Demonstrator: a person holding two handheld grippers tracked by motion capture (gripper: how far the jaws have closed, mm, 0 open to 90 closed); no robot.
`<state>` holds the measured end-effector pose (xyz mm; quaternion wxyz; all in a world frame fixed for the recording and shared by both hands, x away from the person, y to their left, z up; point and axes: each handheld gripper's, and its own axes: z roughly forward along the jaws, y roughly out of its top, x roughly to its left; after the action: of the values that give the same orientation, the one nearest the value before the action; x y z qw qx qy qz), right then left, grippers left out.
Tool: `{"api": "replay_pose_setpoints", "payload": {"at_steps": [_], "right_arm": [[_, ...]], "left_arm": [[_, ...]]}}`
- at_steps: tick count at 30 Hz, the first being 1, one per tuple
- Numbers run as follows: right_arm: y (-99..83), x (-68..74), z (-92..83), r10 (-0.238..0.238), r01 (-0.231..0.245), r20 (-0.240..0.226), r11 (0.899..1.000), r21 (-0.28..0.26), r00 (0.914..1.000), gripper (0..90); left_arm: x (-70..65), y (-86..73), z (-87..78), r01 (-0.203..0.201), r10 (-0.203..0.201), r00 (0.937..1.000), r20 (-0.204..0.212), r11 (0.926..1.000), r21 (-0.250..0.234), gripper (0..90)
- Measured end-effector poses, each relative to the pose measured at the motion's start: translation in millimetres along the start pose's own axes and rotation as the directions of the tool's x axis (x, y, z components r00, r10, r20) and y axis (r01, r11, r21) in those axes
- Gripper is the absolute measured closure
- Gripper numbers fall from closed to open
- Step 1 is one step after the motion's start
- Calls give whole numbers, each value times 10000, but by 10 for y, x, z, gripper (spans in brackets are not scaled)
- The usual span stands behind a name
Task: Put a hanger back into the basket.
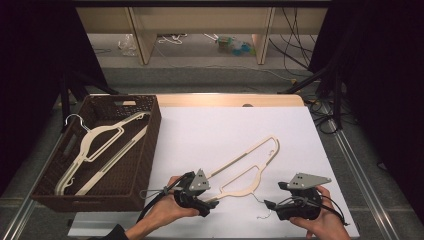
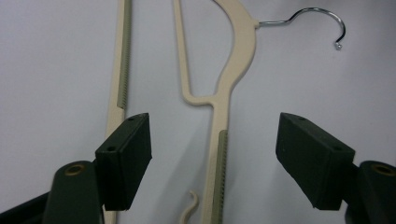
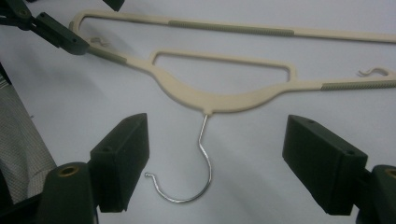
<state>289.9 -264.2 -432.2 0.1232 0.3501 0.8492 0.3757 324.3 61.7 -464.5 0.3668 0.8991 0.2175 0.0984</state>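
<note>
Lying flat on the white counter (image 1: 235,125), the cream hanger (image 1: 245,167) stretches between the two hand-held grippers, its wire hook (image 1: 260,205) pointing toward the person. The left hand-held gripper (image 2: 212,154) sits low over one shoulder arm of the hanger; its jaws stand wide apart with the ribbed arm running up between them, and neither pad touches it. In the high view the same left hand-held gripper (image 1: 202,202) seems to rest right at the hanger's lower end, though contact is hard to judge from there. The right hand-held gripper (image 3: 215,163) is also spread open, holding nothing, with the wire hook (image 3: 196,172) lying between its pads and the hanger's neck just beyond. Far off to the left hand-held gripper's outer side stands a brown woven basket (image 1: 145,150) holding a second hanger (image 1: 95,147).
</note>
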Motion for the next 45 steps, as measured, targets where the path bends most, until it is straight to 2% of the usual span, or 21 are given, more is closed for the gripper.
{"api": "replay_pose_setpoints", "payload": {"at_steps": [6, 16, 19, 21, 22, 23, 24, 26, 28, 30, 32, 33, 36, 37, 39, 40, 41, 42, 43, 44, 45], "right_arm": [[-6, -11, 6, -16, 16, -2, 10000, -39, 10000, 241], [6, 8, 11, -20, 20, -39, 10000, 65, 10000, 241], [6, 8, 13, -39, 39, -44, 10000, 87, 10000, 241], [8, 3, 21, -109, 109, -41, 9999, 49, 9999, 241], [9, 4, 22, -104, 105, -49, 9999, 55, 9999, 241], [9, 5, 23, -108, 108, -67, 9999, 54, 9999, 241], [11, 7, 23, -91, 91, -89, 9999, 54, 9999, 241], [13, 15, 26, -48, 49, -79, 9999, 119, 10000, 242], [16, 10, 33, -154, 156, -137, 9998, 89, 9998, 242], [15, 16, 36, -120, 121, -110, 9999, 109, 9999, 241], [17, 15, 37, -145, 147, -144, 9998, 158, 9998, 242], [18, 15, 39, -133, 135, -145, 9998, 159, 9998, 242], [17, 23, 44, -117, 119, -112, 9997, 190, 9999, 243], [17, 22, 46, -170, 173, -143, 9997, 170, 9998, 245], [17, 21, 52, -215, 217, -157, 9996, 157, 9996, 245], [18, 24, 49, -177, 181, -194, 9997, 176, 9997, 245], [19, 26, 47, -166, 170, -204, 9997, 178, 9997, 246], [19, 26, 43, -168, 172, -204, 9997, 177, 9996, 246], [20, 27, 39, -142, 146, -188, 9997, 186, 9997, 246], [18, 24, 41, -154, 157, -190, 9997, 169, 9997, 247], [16, 20, 46, -213, 215, -159, 9996, 159, 9996, 247]], "left_arm": [[34, 6, 64, 7, -4, 9998, -204, 9999, 132, 317], [22, 22, 164, -13, 9, 10000, 60, 9973, 729, 439], [22, 46, 181, -212, 209, 9998, 34, 9945, 1021, 483], [24, 60, 199, -213, 195, 9997, 146, 9912, 1310, 493], [37, 70, 202, -465, 440, 9988, 197, 9866, 1567, 504], [20, 73, 224, -342, 319, 9994, 165, 9864, 1606, 509], [25, 84, 237, -624, 589, 9980, 251, 9817, 1801, 517], [9, 112, 257, -594, 531, 9978, 392, 9811, 1844, 565], [4, 141, 268, -811, 729, 9962, 485, 9770, 1971, 590], [-9, 172, 267, -1271, 1140, 9909, 710, 9666, 2224, 653], [-15, 208, 279, -1377, 1217, 9894, 786, 9587, 2488, 680], [-18, 227, 292, -1300, 1120, 9902, 833, 9575, 2575, 691], [4, 282, 310, -1484, 1227, 9871, 1032, 9424, 2996, 694], [22, 298, 315, -1427, 1111, 9871, 1154, 9372, 3183, 698], [59, 324, 335, -1233, 830, 9876, 1330, 9352, 3320, 699], [81, 340, 332, -1438, 990, 9848, 1426, 9251, 3514, 712], [86, 342, 338, -1373, 937, 9858, 1392, 9274, 3479, 739], [81, 336, 345, -1067, 664, 9893, 1298, 9365, 3341, 758], [117, 348, 332, -1418, 954, 9849, 1446, 9235, 3566, 780], [127, 345, 332, -1382, 904, 9847, 1490, 9258, 3518, 792], [115, 333, 339, -1126, 687, 9877, 1406, 9362, 3331, 793]]}}
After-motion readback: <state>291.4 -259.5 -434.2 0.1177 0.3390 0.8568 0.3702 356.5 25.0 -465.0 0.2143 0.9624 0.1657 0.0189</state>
